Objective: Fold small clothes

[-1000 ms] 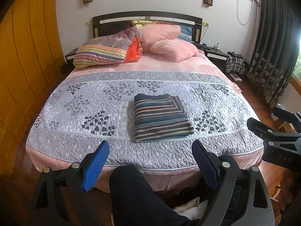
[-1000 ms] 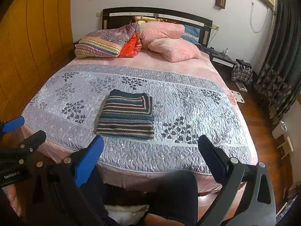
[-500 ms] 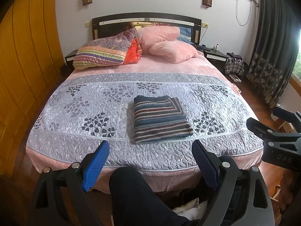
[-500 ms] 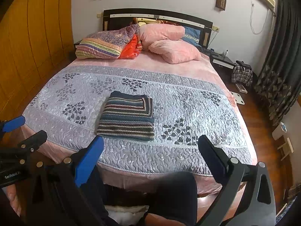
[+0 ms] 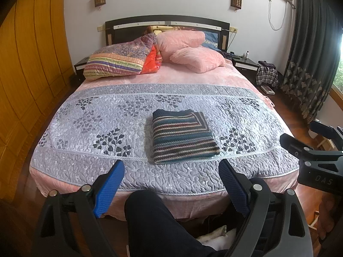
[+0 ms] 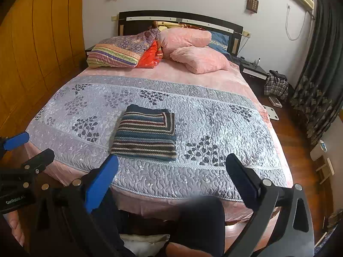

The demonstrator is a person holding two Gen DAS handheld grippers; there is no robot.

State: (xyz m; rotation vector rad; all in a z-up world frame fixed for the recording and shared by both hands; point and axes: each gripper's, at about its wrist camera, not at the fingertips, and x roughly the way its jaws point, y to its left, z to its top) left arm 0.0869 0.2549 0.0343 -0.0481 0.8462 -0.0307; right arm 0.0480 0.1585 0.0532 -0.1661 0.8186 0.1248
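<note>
Nearest the left wrist camera, the left tool [image 5: 171, 184] hangs off the foot of the bed with its two padded fingers [image 5: 108, 189] spread wide and nothing between them. Below it a knee in dark trousers [image 5: 154, 218] points toward the bed. The right tool [image 6: 171, 177] is held the same way in its own view, fingers far apart and empty, above a second dark-clad knee [image 6: 199, 220]. Each tool shows at the edge of the other's picture, so the two are side by side and apart from each other.

Past the tools lies the grey quilted bedspread [image 5: 85, 128] with its dark leaf print, covering the near half of the bed. On it, near the middle and a little back from the foot edge, sits the striped sweater [image 5: 182, 137], folded into a neat flat rectangle. Neither tool touches it.

Farther on, the pink sheet [image 5: 182, 77] is bare up to the pillows: a striped patterned one [image 5: 118, 61] on the left and two pink ones [image 5: 197, 59] stacked to the right, against a dark headboard [image 5: 167, 22]. A wooden wardrobe [image 5: 27, 75] lines the left wall, and dark curtains [image 5: 310, 53] hang at the right.
</note>
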